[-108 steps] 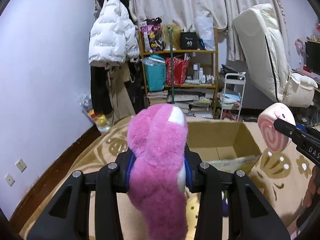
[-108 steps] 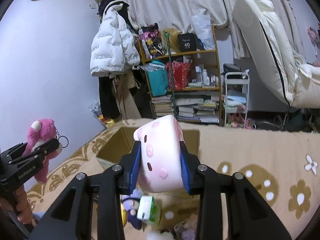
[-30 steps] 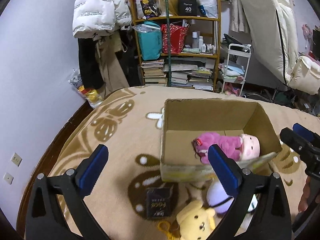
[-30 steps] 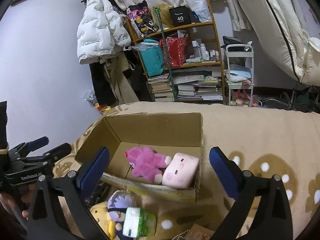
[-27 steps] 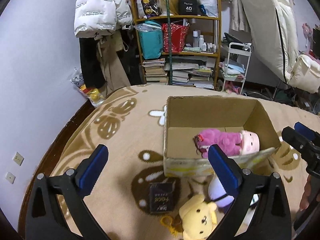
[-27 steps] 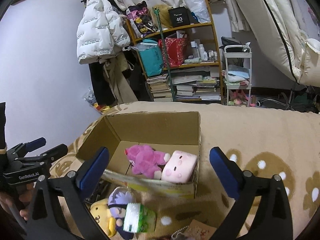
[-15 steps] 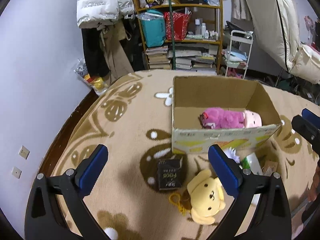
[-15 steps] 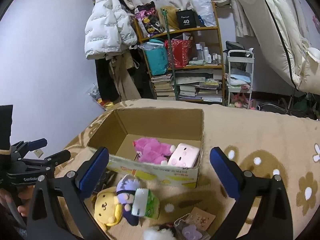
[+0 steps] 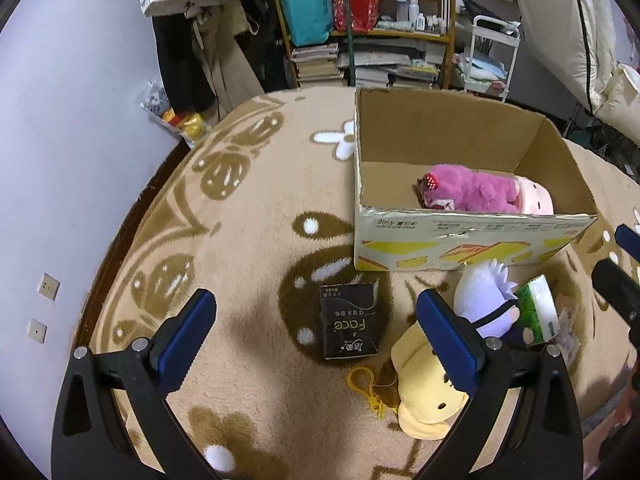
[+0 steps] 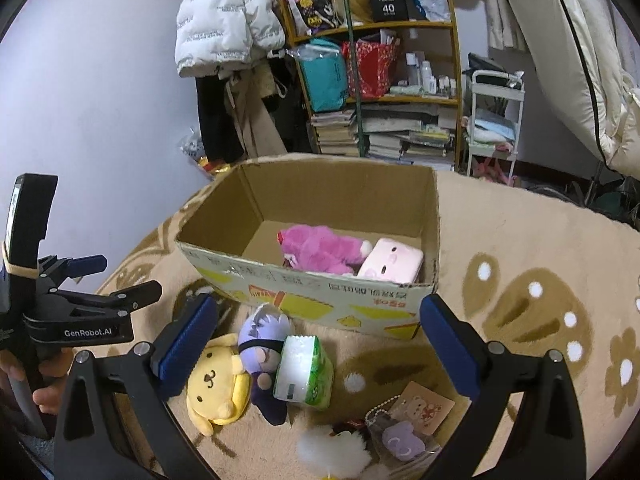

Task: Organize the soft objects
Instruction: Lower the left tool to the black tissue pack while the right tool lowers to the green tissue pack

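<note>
A cardboard box (image 9: pixel 472 240) (image 10: pixel 304 286) stands on the tan rug and holds a pink plush bear (image 9: pixel 468 192) (image 10: pixel 320 250) and a pale pink square plush (image 9: pixel 536 200) (image 10: pixel 390 262). In front of it lie a yellow dog plush (image 9: pixel 424 396) (image 10: pixel 216 384), a purple-haired doll (image 9: pixel 486 304) (image 10: pixel 262 344) and a green tissue pack (image 9: pixel 536 308) (image 10: pixel 304 372). My left gripper (image 9: pixel 316 340) (image 10: pixel 102 278) is open and empty, above a black Face tissue pack (image 9: pixel 350 322). My right gripper (image 10: pixel 316 344) is open and empty, above the doll and tissue pack.
A white fluffy toy (image 10: pixel 332 452), a small purple charm in a bag (image 10: pixel 400 440) and a card (image 10: pixel 424 404) lie near the front. A cluttered shelf (image 10: pixel 376 80), a white trolley (image 10: pixel 494 120) and hanging coats (image 10: pixel 224 20) stand behind the rug.
Both grippers have let go of their plush toys, which now lie in the box. Both have since pulled back and tilted down toward the items in front of the box.
</note>
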`<state>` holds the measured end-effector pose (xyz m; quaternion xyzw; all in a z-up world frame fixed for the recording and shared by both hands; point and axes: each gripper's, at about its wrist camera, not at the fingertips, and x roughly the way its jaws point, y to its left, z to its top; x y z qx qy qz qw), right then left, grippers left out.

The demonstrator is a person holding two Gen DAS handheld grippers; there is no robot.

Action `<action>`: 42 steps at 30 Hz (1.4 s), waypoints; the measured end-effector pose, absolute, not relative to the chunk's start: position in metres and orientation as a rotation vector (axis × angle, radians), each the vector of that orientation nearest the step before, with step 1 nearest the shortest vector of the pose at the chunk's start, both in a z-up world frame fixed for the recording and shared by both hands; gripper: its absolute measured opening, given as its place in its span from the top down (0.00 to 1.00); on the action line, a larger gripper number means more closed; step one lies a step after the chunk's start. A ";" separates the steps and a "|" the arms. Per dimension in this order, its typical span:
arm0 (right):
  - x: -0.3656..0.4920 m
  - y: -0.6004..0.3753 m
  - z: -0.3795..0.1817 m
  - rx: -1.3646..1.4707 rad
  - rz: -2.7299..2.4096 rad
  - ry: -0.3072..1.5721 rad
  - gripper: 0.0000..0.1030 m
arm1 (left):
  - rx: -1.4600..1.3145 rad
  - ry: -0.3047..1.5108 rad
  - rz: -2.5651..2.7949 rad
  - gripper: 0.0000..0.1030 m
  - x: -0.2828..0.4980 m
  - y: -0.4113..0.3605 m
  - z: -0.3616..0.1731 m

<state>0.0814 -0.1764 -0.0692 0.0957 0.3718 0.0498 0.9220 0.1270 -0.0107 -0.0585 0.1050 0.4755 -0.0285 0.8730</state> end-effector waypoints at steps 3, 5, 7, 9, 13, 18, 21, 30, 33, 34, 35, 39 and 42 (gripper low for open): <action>0.087 -0.175 -0.076 0.206 0.100 0.798 0.00 | 0.207 1.024 -0.059 0.04 0.134 -0.010 -0.065; 0.090 -0.175 -0.080 0.207 0.096 0.814 0.00 | 0.203 1.038 -0.059 0.04 0.137 -0.010 -0.069; 0.092 -0.175 -0.084 0.206 0.095 0.826 0.00 | 0.197 1.054 -0.058 0.04 0.140 -0.010 -0.074; 0.095 -0.174 -0.087 0.205 0.092 0.839 0.00 | 0.195 1.065 -0.058 0.04 0.143 -0.009 -0.077; 0.100 -0.174 -0.094 0.202 0.085 0.868 0.00 | 0.206 1.089 -0.046 0.04 0.150 -0.010 -0.086; 0.105 -0.173 -0.104 0.208 0.084 0.905 0.00 | 0.208 1.131 -0.043 0.04 0.160 -0.010 -0.101; 0.107 -0.173 -0.108 0.211 0.087 0.924 0.00 | 0.204 1.159 -0.046 0.04 0.165 -0.010 -0.109; 0.110 -0.169 -0.121 0.219 0.117 1.009 0.26 | 0.190 1.214 -0.054 0.04 0.176 -0.010 -0.127; 0.111 -0.168 -0.124 0.214 0.129 1.033 0.40 | 0.181 1.231 -0.059 0.04 0.178 -0.009 -0.131; 0.111 -0.168 -0.124 0.216 0.137 1.034 0.42 | 0.181 1.235 -0.060 0.04 0.178 -0.009 -0.133; 0.111 -0.168 -0.124 0.221 0.146 1.034 0.45 | 0.180 1.238 -0.062 0.04 0.179 -0.010 -0.134; 0.110 -0.167 -0.123 0.223 0.145 1.031 0.51 | 0.175 1.255 -0.069 0.04 0.180 -0.011 -0.141; 0.111 -0.170 -0.124 0.241 0.142 1.030 0.54 | 0.179 1.269 -0.066 0.04 0.180 -0.012 -0.146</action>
